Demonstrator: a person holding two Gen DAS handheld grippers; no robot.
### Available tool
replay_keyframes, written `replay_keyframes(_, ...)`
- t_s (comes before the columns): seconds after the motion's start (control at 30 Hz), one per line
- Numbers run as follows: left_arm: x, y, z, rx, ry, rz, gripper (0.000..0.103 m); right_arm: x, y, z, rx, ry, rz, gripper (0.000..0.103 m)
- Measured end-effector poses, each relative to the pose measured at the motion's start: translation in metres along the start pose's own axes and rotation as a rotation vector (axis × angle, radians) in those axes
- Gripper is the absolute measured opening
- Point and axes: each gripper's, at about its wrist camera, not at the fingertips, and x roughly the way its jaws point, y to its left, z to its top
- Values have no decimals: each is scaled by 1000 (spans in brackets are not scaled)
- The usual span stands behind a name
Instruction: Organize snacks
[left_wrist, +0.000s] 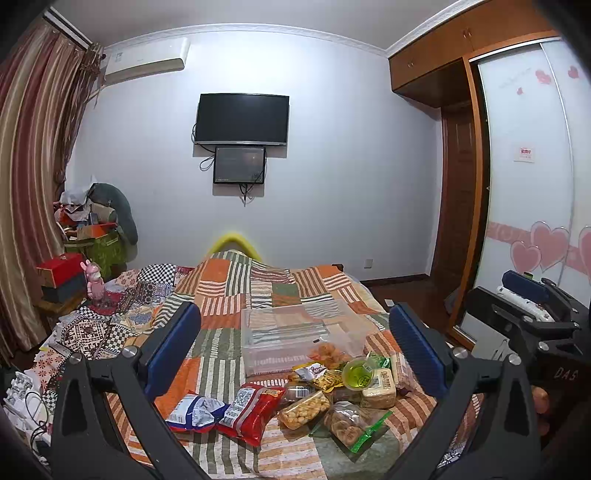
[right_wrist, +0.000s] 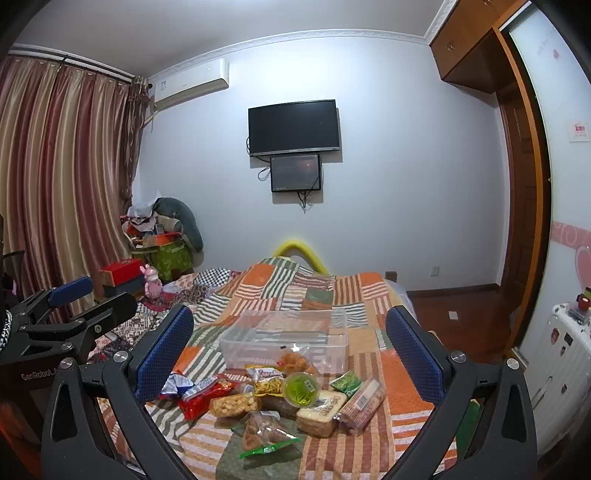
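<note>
Both grippers wide open over the bed, nothing grabbed.
My left gripper (left_wrist: 295, 354) and right gripper (right_wrist: 290, 358) hover above the pile of packaged snacks (right_wrist: 280, 398) on the striped patchwork quilt (right_wrist: 369, 295), just in front of the clear plastic bin (right_wrist: 284, 336).

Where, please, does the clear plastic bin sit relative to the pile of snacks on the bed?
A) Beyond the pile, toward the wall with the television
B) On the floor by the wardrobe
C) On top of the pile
A: the clear plastic bin rests on the quilt just past the pile of snacks, on the television side.
</note>
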Motion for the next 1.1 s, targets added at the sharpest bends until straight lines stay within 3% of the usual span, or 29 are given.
replay_keyframes(1.1, -2, -1, 0, -12, -15, -2, 103, 0, 2, -1, 9, 10, 7, 103)
